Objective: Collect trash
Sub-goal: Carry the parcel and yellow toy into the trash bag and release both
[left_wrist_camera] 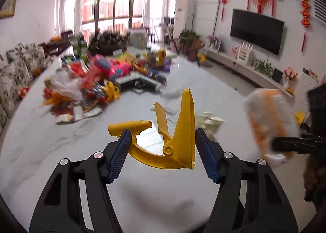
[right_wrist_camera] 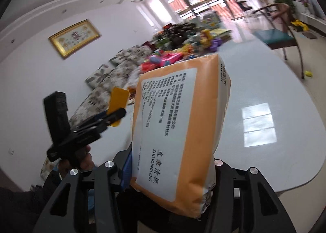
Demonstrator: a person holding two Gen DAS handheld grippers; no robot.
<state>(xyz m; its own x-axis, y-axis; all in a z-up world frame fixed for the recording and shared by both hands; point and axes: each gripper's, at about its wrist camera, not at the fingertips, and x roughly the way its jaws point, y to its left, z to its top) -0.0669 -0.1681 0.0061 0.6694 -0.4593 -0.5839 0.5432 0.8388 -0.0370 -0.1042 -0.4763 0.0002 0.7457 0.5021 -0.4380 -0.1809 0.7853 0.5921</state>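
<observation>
My left gripper clamps a yellow plastic dustpan-shaped piece between its blue ribbed pads, held above the white marble table. My right gripper pinches an orange-and-white plastic tissue pack upright over the same table. White crumpled paper scraps lie on the tabletop just beyond the dustpan piece, with a blurred heap of colourful wrappers farther left

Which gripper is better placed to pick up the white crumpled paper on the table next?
Neither is free: the left gripper holds the yellow plastic piece, the right gripper the orange pack. Left looks closer to the paper.
</observation>
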